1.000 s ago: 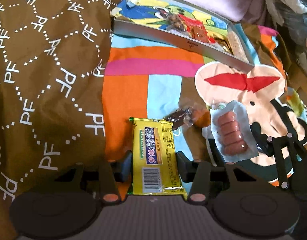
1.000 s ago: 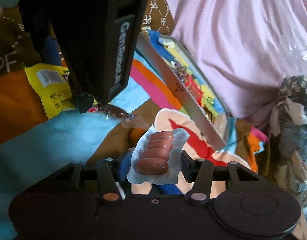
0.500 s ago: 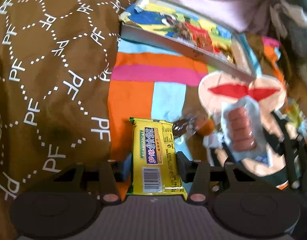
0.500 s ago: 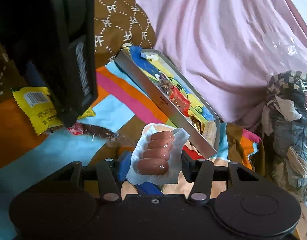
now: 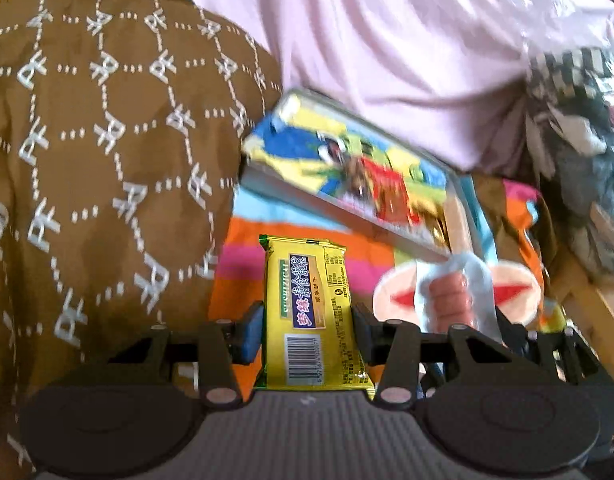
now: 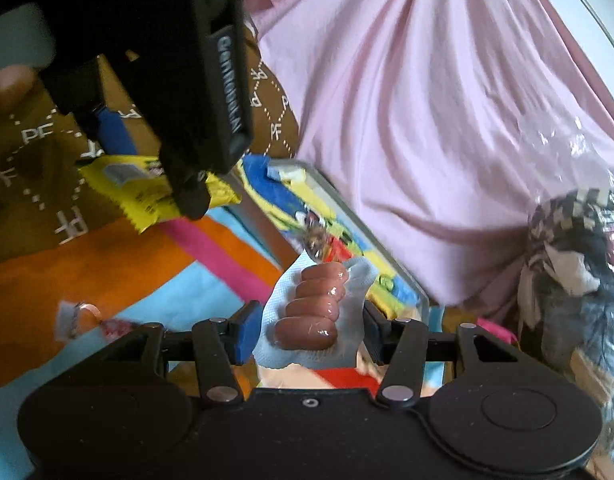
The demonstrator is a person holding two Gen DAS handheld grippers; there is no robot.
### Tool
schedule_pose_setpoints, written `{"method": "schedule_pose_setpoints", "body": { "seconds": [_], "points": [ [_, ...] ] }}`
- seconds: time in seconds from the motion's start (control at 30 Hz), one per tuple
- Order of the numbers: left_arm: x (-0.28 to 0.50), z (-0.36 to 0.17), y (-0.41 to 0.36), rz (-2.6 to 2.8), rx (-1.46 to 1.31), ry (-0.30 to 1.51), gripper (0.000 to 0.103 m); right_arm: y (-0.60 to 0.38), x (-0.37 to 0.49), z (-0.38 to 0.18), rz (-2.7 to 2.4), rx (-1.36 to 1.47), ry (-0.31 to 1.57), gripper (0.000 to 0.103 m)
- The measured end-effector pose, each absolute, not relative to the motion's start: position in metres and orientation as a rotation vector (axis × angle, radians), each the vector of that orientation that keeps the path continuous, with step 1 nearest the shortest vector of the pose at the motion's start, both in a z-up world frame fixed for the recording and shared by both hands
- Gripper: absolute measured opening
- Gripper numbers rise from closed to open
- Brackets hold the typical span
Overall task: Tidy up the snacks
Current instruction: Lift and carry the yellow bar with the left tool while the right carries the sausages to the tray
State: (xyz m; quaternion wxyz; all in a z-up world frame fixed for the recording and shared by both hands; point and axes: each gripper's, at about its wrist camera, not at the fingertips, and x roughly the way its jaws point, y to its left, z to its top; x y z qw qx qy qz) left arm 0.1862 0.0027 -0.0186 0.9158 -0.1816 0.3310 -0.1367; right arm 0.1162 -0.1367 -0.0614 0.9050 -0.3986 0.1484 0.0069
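My left gripper [image 5: 307, 322] is shut on a yellow snack packet [image 5: 313, 312] with a barcode, held up off the bedding. Its black body also fills the upper left of the right wrist view, the yellow snack packet [image 6: 147, 196] hanging below it. My right gripper [image 6: 311, 328] is shut on a clear pack of small sausages [image 6: 313, 312]; the sausage pack [image 5: 453, 300] shows to the right of the packet in the left wrist view. Ahead lies a shallow metal tin [image 5: 347, 208] with a cartoon-printed inside, holding a few snacks. The tin [image 6: 383, 252] lies just beyond the sausages.
A brown quilt with white PF lettering [image 5: 107, 160] rises on the left. Pink cloth [image 5: 407, 60] hangs behind the tin. A colourful cartoon blanket [image 6: 107, 272] covers the bed, with small wrapped sweets [image 6: 79, 316] on it. A dark patterned bundle [image 6: 579, 264] sits at the right.
Both grippers have risen and moved forward toward the tin, each still holding its snack. The wrapped sweets have dropped out of the left wrist view.
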Motion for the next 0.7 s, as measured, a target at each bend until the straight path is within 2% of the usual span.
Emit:
{"method": "schedule_pose_setpoints", "body": {
  "seconds": [0.33,0.7],
  "points": [
    [0.272,0.006,0.009,-0.201,-0.363,0.531,0.05,-0.154,0.193,-0.047,-0.037,-0.73,0.186,0.054],
    [0.359,-0.005,-0.042,-0.145,-0.311,0.517,0.05,-0.189,0.283,-0.043,-0.087,-0.535,0.185,0.054]
  ]
}}
